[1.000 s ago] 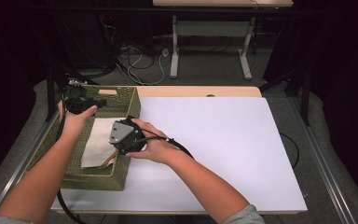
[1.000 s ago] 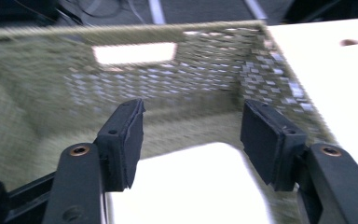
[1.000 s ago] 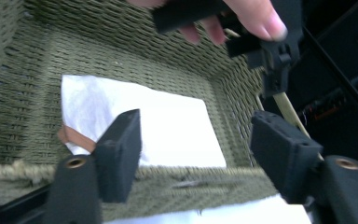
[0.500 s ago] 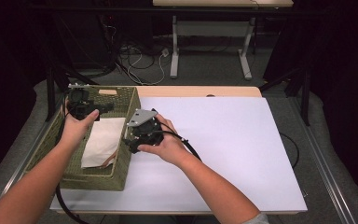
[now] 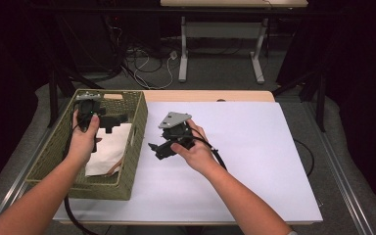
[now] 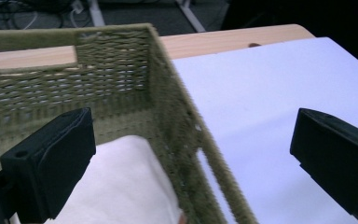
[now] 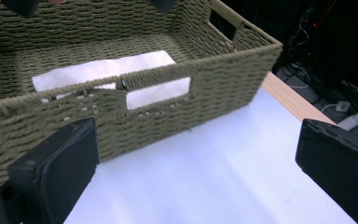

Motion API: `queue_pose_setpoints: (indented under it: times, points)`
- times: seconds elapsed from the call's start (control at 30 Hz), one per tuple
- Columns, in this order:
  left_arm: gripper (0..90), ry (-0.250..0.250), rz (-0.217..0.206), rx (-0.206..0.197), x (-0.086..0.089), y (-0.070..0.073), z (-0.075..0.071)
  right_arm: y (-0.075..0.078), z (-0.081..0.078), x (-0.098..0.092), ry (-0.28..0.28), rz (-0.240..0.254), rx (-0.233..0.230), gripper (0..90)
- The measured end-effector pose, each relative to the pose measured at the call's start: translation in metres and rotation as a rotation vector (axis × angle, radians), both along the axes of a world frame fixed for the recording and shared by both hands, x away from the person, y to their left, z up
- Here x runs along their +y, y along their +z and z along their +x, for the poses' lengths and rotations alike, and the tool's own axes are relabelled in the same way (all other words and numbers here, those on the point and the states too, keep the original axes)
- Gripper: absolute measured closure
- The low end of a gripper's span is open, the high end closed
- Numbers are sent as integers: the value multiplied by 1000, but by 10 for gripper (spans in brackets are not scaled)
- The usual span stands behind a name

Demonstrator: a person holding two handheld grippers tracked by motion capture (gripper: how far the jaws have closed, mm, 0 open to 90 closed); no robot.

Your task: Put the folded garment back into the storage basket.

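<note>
An olive woven basket (image 5: 133, 128) stands at the table's left with a folded white cloth (image 5: 108, 151) lying inside. My left gripper (image 5: 113, 122) hovers over the basket's far half, above the cloth. Its jaws have just been opening and stand wide, with nothing held; in the left gripper view (image 6: 193, 163) they straddle the basket's right wall (image 6: 186, 130) and the cloth (image 6: 121, 186). My right gripper (image 5: 156, 151) is over the white mat, right of the basket and pointing at it. Its jaws (image 7: 191, 158) have also just been opening, empty, facing the basket's handle cut-out (image 7: 158, 93).
A white mat (image 5: 245, 147) covers most of the wooden table (image 5: 210, 95) to the right of the basket. Cables (image 5: 147, 68) and desk legs (image 5: 183, 54) lie on the floor beyond the far edge. A metal rail (image 5: 345, 181) runs along the table's right side.
Both grippers have let the cloth lie and drawn away from it: the right one moved right, out of the basket onto the mat, and the left one moved toward the basket's far end. Both jaws opened.
</note>
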State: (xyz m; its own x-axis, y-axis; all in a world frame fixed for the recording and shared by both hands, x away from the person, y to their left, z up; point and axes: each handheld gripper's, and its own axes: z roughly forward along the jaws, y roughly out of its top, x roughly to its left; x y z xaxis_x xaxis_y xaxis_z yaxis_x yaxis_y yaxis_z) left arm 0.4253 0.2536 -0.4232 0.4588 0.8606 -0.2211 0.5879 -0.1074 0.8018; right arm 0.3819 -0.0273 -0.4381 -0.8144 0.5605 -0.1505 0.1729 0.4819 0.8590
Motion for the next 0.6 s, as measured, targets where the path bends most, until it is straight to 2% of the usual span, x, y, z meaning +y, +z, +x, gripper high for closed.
queue_pose_setpoints:
  times: [0.07, 0.17, 0.33, 0.6]
  points:
    - [4, -7, -14, -6, -5, 1, -5, 1, -1, -9, -7, 6, 7, 0]
    - [4, -15, -12, -21, -15, 5, -14, 2, -3, -22, -22, 11, 8, 0]
    - [4, -70, 2, -24, -33, 9, -29, 6, -7, -40, -30, 23, -1, 0]
    - [4, -123, -13, -35, -66, 12, -51, 11, -19, -70, -61, 43, 16, 0]
